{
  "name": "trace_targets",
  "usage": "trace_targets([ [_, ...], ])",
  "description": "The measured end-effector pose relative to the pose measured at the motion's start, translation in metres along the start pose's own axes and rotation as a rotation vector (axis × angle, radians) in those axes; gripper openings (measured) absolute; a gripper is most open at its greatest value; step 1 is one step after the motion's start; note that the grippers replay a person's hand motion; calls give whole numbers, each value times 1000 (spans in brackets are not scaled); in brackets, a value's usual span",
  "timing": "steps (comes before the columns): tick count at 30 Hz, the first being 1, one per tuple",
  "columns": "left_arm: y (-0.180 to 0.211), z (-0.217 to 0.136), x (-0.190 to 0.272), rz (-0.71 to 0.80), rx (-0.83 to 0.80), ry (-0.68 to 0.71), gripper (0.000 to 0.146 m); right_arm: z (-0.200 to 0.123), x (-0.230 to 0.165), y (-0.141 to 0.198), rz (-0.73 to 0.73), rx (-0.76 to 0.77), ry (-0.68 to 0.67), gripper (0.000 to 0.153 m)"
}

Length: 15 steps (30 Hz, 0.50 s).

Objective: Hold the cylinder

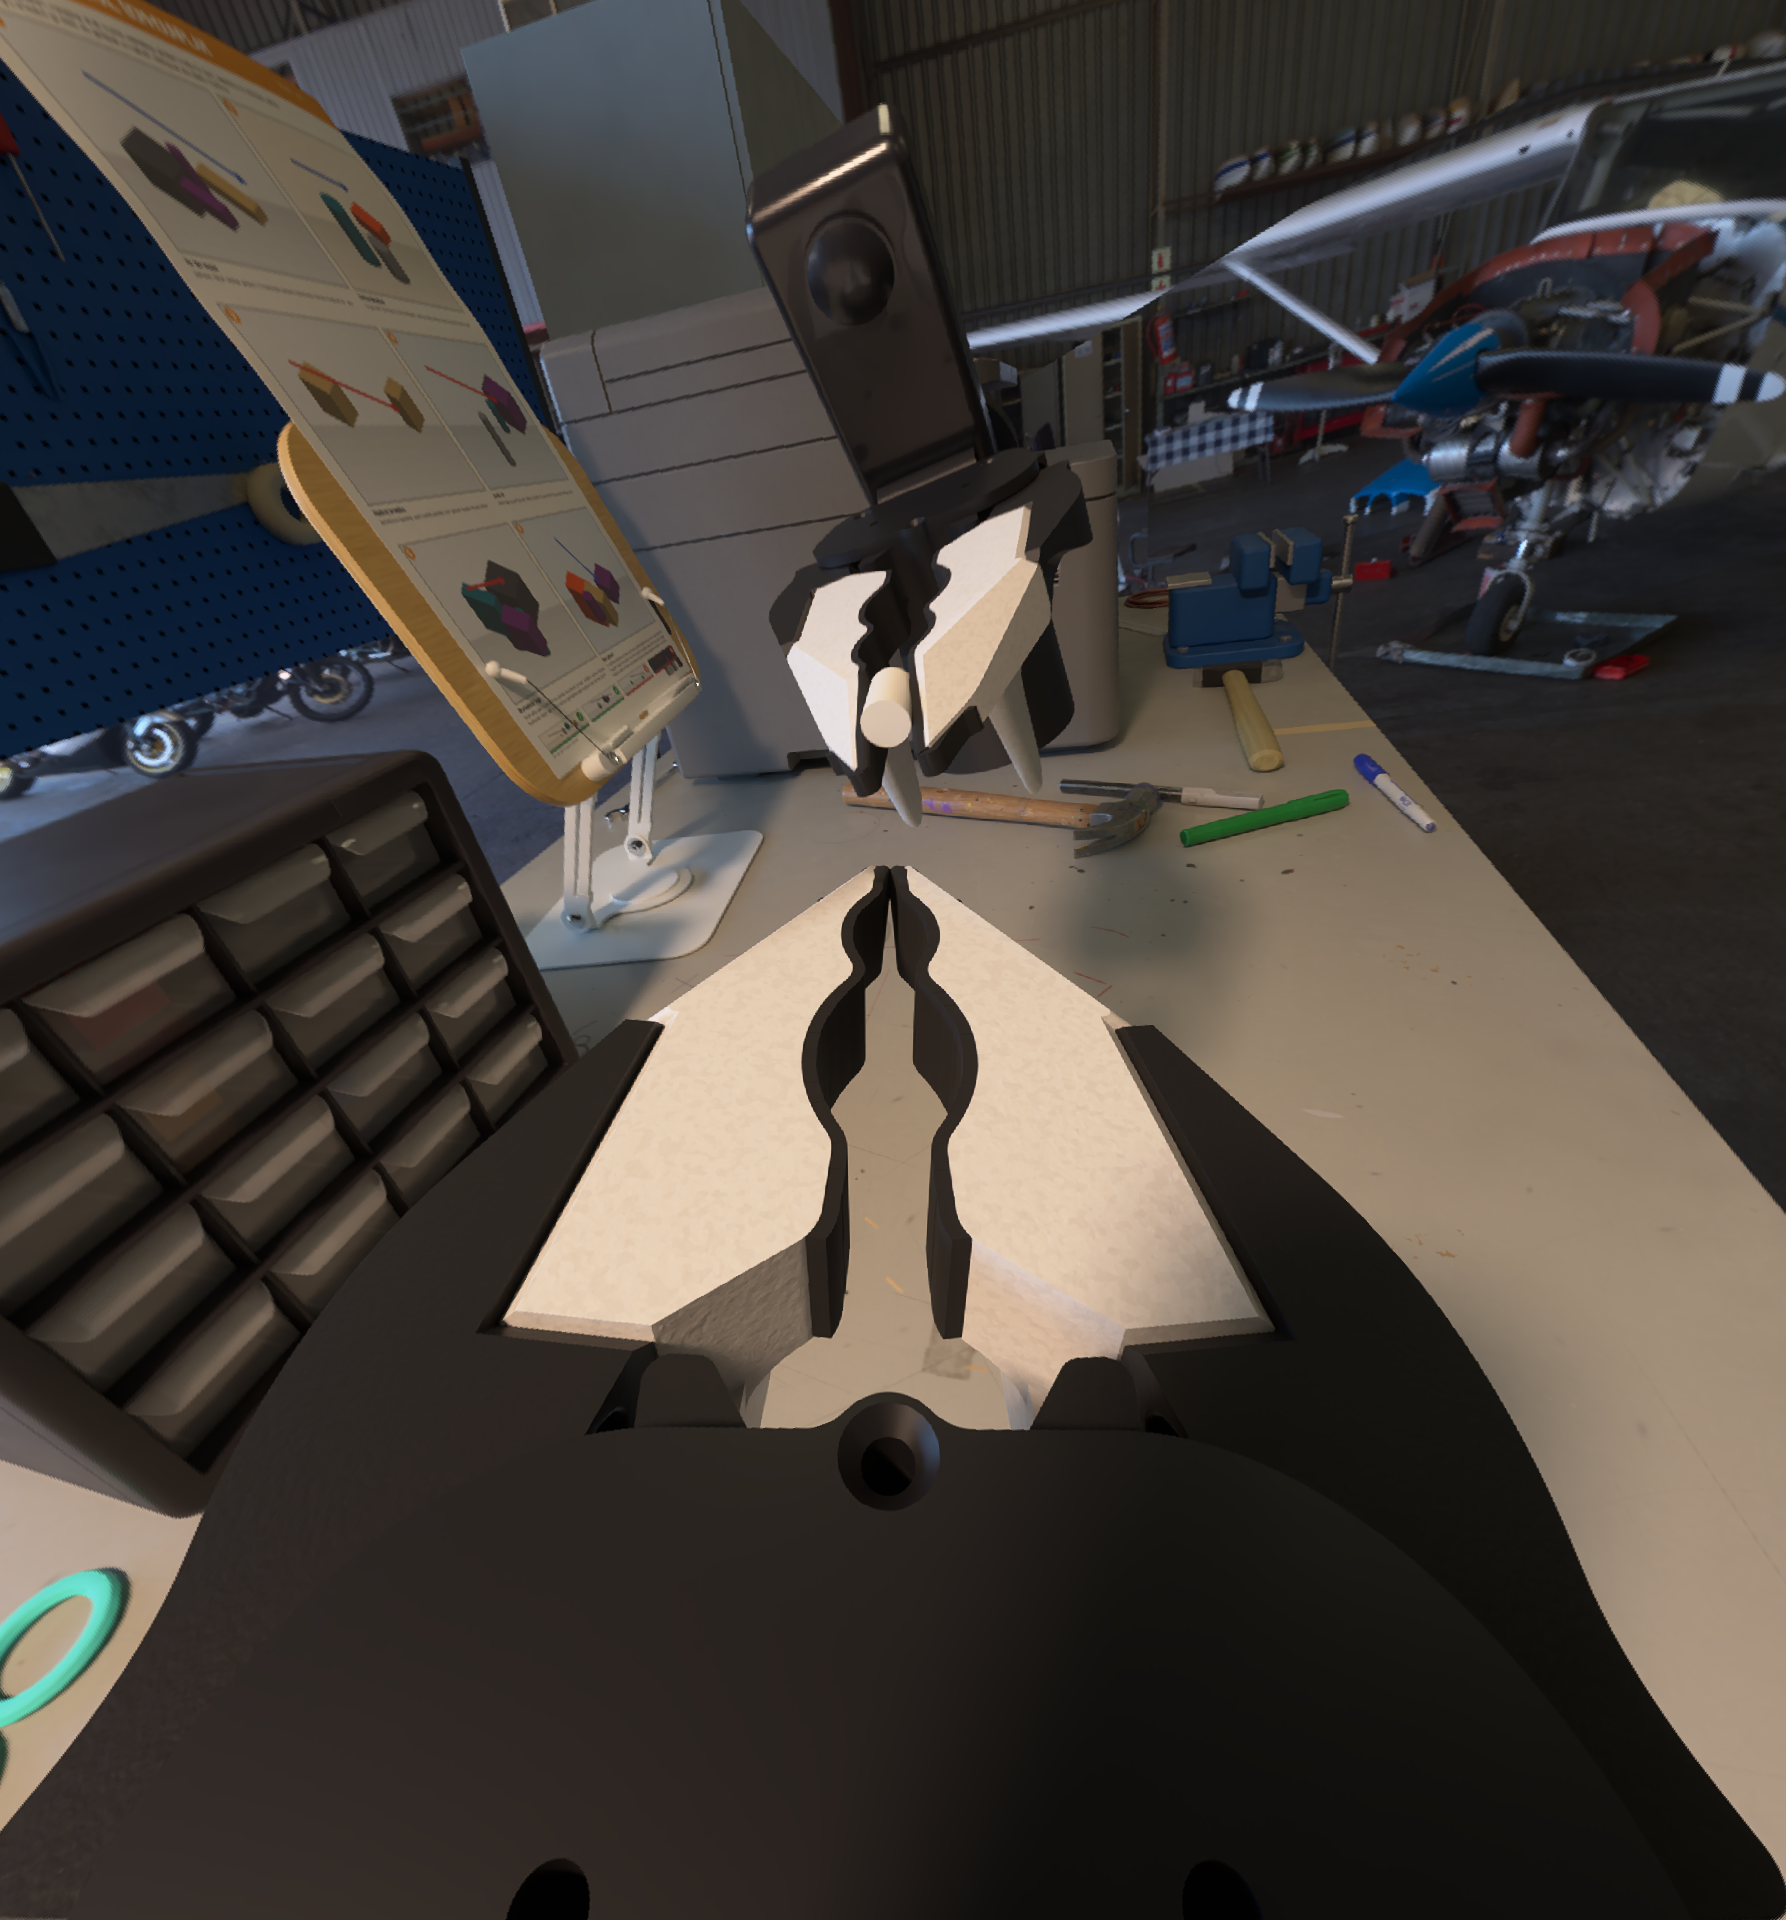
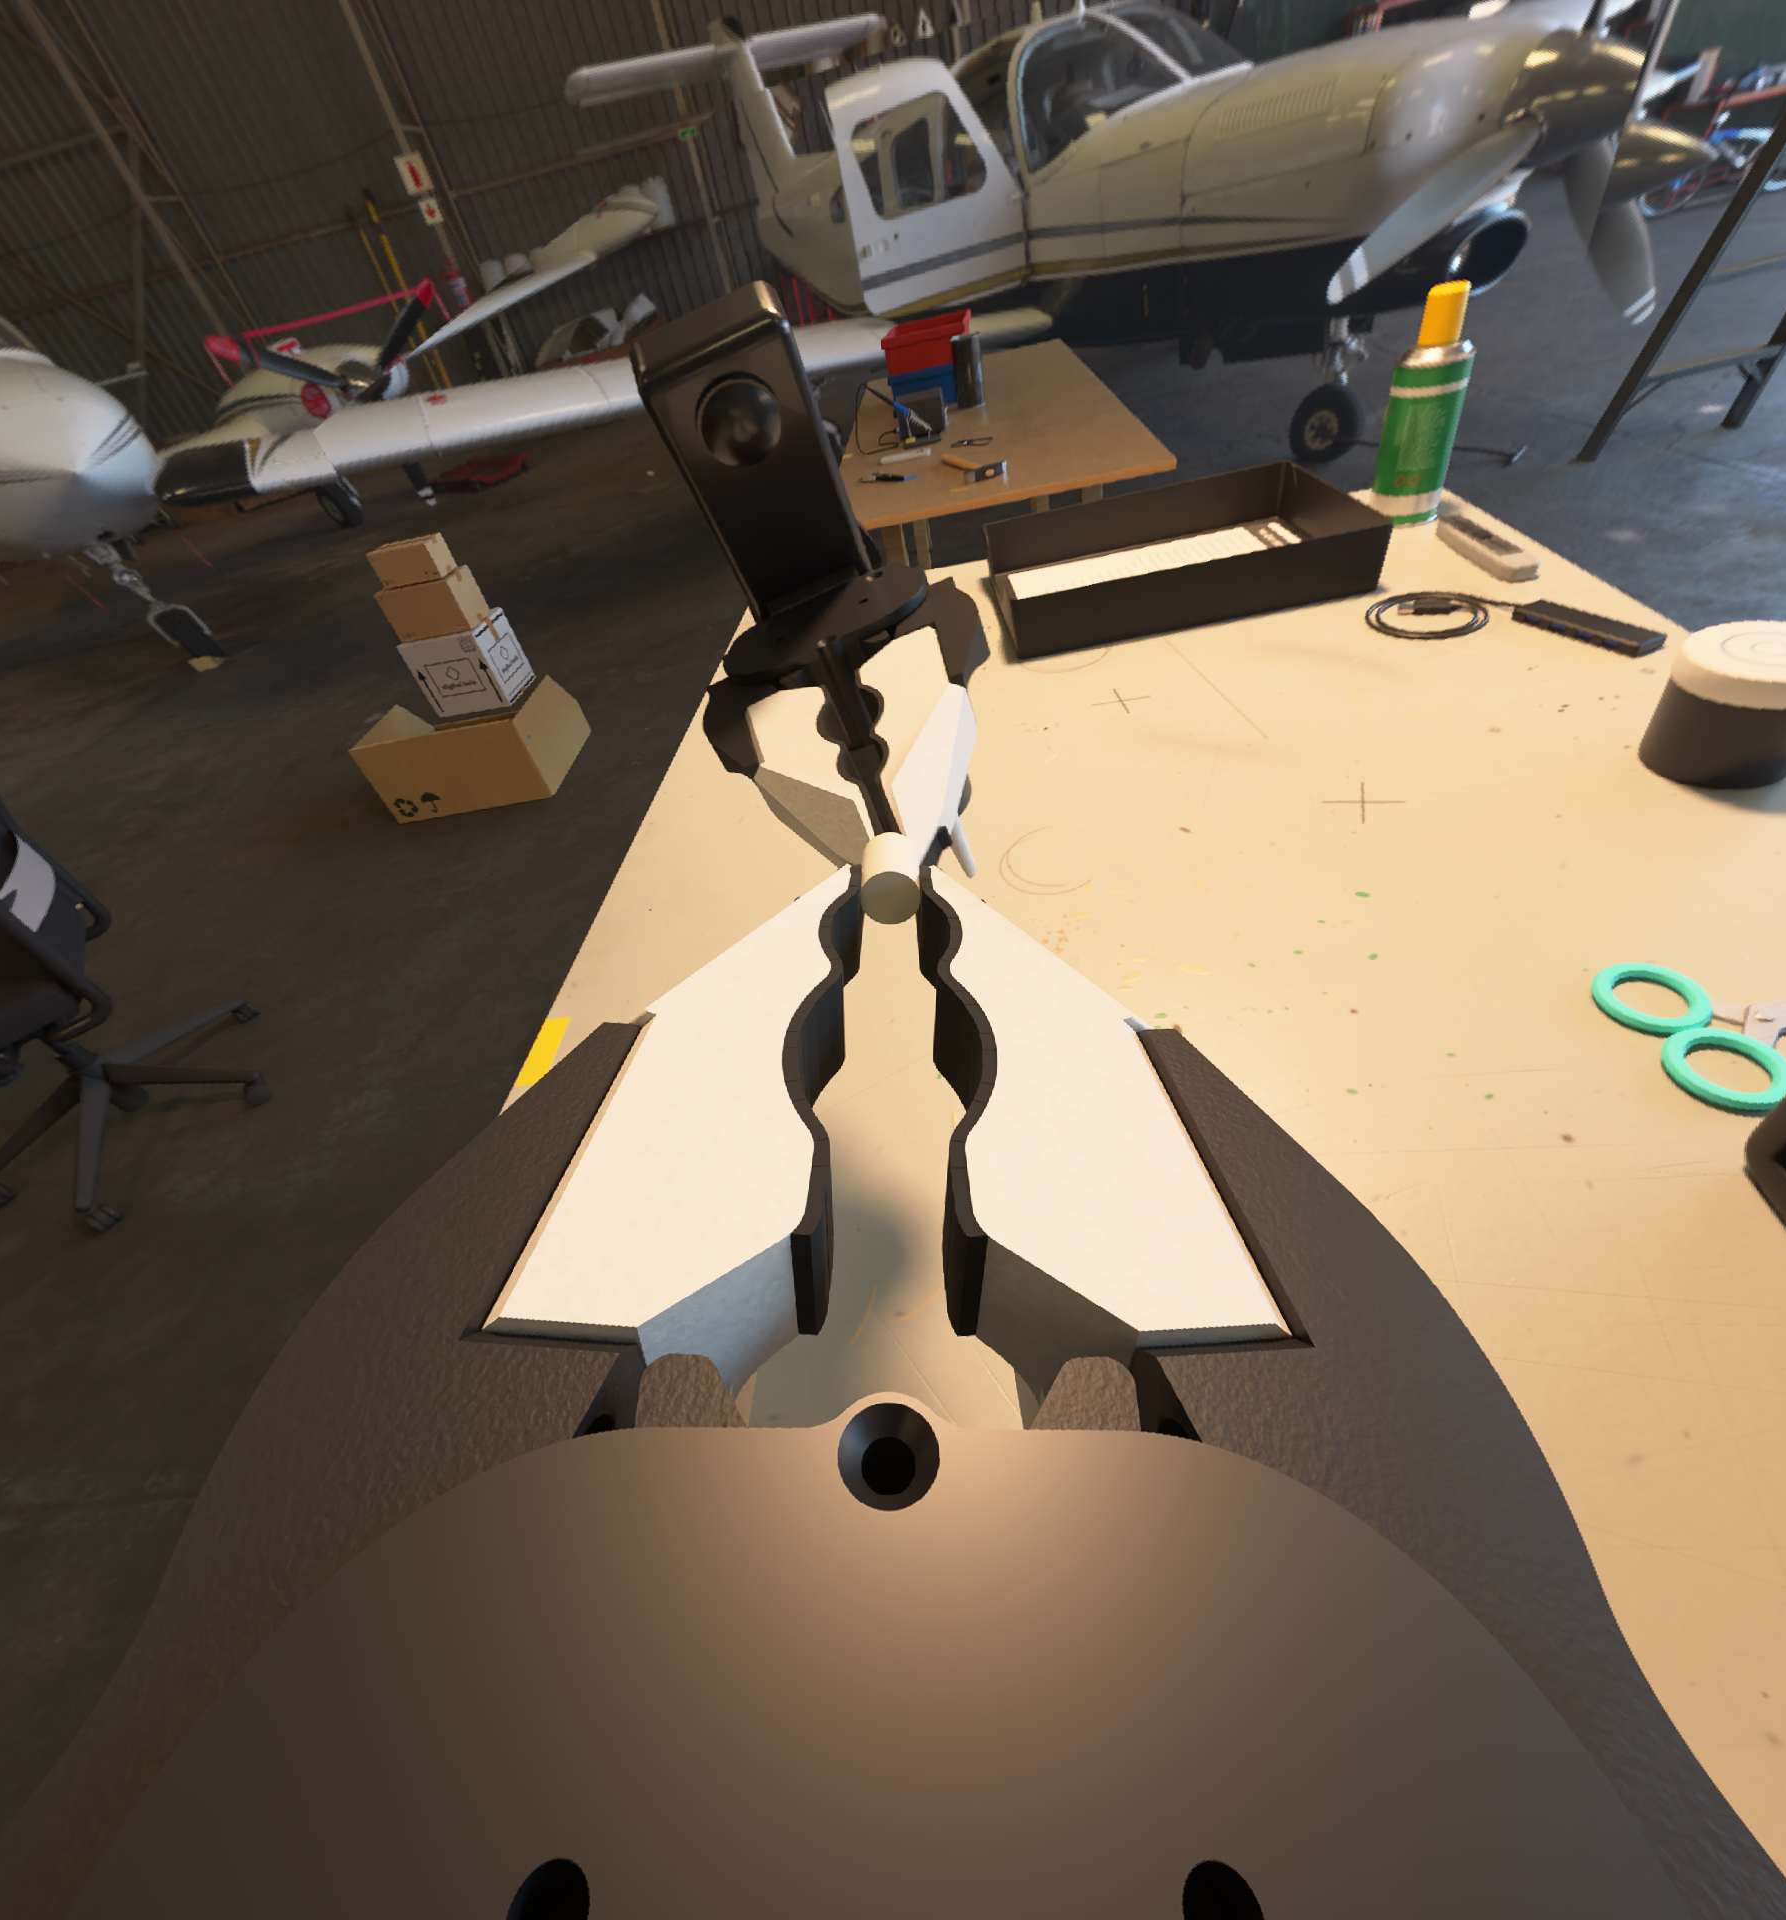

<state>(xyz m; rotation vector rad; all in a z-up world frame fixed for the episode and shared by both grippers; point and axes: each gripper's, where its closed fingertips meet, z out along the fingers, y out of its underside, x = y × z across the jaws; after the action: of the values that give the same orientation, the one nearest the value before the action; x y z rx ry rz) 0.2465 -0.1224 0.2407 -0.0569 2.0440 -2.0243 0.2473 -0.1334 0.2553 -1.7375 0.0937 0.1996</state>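
A short white cylinder [image 2: 889, 881] is held above the workbench between the fingertips of my right gripper [image 2: 889, 896], which is shut on it. It also shows in the left wrist view [image 1: 886, 709], pinched in the right gripper [image 1: 894, 732] that faces me above the bench. My left gripper [image 1: 887, 881] is shut with nothing in it, its jaws meeting at the tips, a short way from the cylinder. In the right wrist view the left gripper [image 2: 873, 816] hangs just beyond the cylinder, tilted down toward it.
A dark drawer cabinet [image 1: 203, 1122] and an instruction board on a stand [image 1: 432, 416] stand at the left. A hammer [image 1: 1024, 810], a green marker [image 1: 1263, 816] and a blue vise [image 1: 1242, 603] lie beyond. A black tray [image 2: 1180, 561], a spray can [image 2: 1424, 416], a round container [image 2: 1751, 707] and teal scissors [image 2: 1689, 1039] are on the bench.
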Motion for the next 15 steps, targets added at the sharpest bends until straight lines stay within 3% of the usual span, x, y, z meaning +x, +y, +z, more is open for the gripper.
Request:
trace_targets([
  [4, 7, 0, 0, -81, 28, 27, 0, 5, 1, 1, 27, -23, 20, 9],
  [7, 9, -3, 1, -237, 85, 88, 1, 6, 1, 2, 23, -38, 35, 9],
  [11, 6, -10, -1, -464, 192, 178, 17, 8, 3, 3, 42, -38, 41, 9],
  [15, 15, -9, -4, -452, 167, 137, 16, 13, 8, 8, 71, -54, 46, 9],
])
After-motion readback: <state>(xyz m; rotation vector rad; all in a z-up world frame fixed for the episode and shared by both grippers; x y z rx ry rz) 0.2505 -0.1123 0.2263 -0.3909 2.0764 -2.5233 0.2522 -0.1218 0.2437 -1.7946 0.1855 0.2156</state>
